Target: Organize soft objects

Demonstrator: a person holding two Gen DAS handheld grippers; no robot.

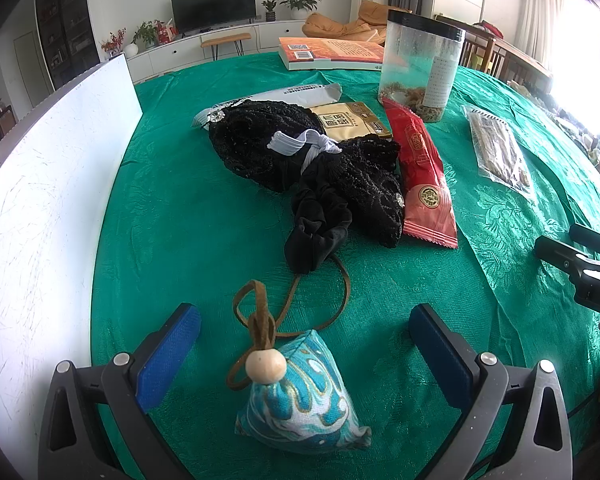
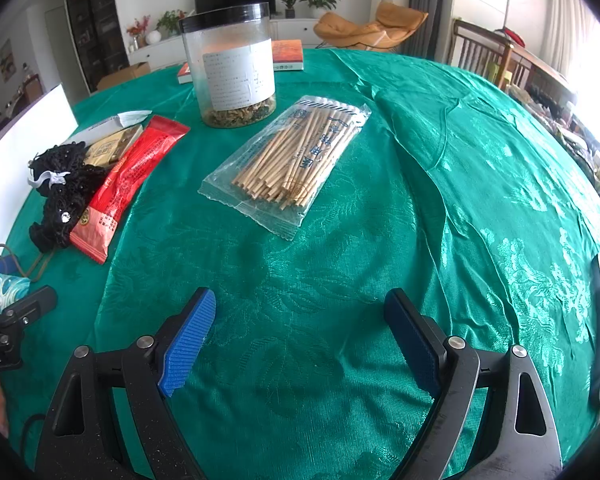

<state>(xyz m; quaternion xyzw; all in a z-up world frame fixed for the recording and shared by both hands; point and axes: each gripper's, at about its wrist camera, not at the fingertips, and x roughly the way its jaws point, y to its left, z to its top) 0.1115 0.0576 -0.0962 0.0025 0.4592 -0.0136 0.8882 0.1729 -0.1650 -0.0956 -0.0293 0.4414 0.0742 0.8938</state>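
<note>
Tongs, both pairs spread: my left tongs [image 1: 305, 344] straddle a blue patterned cloth sachet [image 1: 300, 396]; pinching comes next, right tongs [image 2: 300, 336] idle.

Bright daylight, blown-out glare at right, fisheye-warped edges

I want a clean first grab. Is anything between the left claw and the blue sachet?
Nothing visible blocks it. The blue sachet already lies between the open fingers of the left claw. Only its own brown cord loops ahead toward the black lace pile.
</note>
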